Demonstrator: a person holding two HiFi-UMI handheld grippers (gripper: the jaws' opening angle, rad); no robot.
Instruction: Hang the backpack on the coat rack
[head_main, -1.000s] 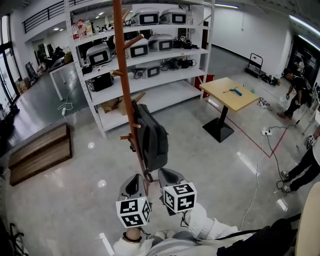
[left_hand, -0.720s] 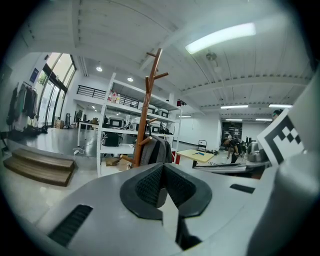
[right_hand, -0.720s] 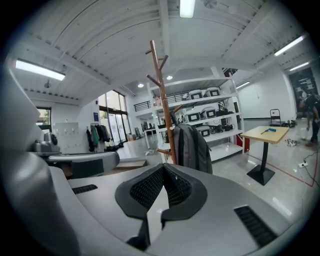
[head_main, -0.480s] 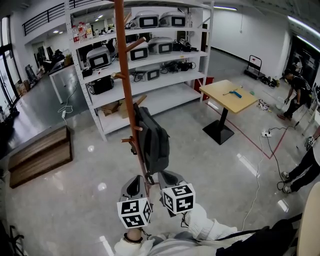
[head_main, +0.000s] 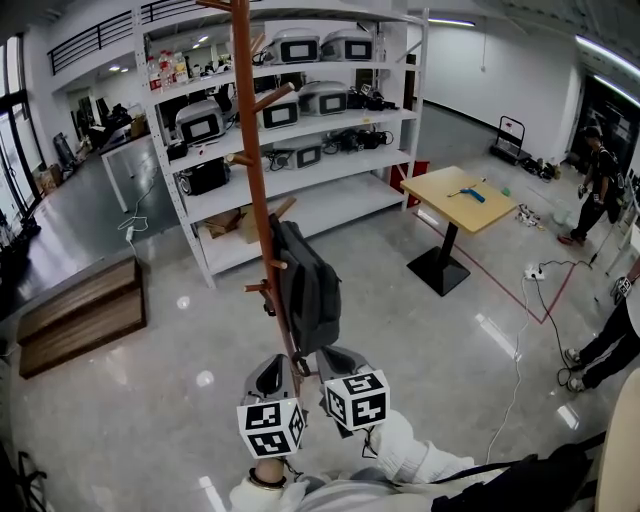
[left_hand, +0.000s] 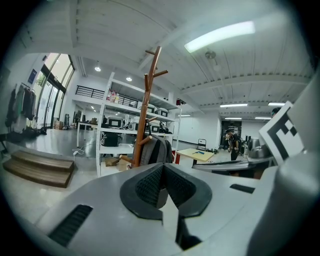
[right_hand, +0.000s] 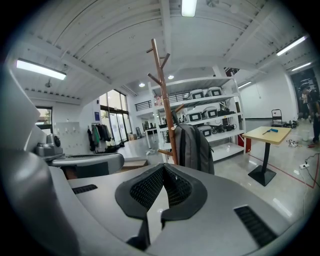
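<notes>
A dark grey backpack (head_main: 306, 285) hangs by its top from a peg on the tall brown wooden coat rack (head_main: 254, 170). It rests against the pole, clear of the floor. My left gripper (head_main: 270, 377) and right gripper (head_main: 338, 360) are held side by side low in the head view, just short of the rack's foot and apart from the bag. Both are shut with nothing between the jaws. The left gripper view shows the backpack (left_hand: 155, 150) on the rack (left_hand: 145, 110) beyond the shut left gripper (left_hand: 162, 168). The right gripper view shows the backpack (right_hand: 193, 145) beside the pole (right_hand: 165, 100) past the right gripper (right_hand: 163, 169).
White metal shelving (head_main: 330, 150) loaded with machines stands behind the rack. A small wooden table (head_main: 465, 192) is to the right, and low wooden steps (head_main: 80, 312) to the left. People stand at the far right (head_main: 600, 185), with a cable (head_main: 522, 340) trailing across the glossy floor.
The head view has drifted slightly, so the rack and backpack sit a little higher in the picture. Both grippers stay shut and low, slightly farther from the bag. The backpack stays hanging.
</notes>
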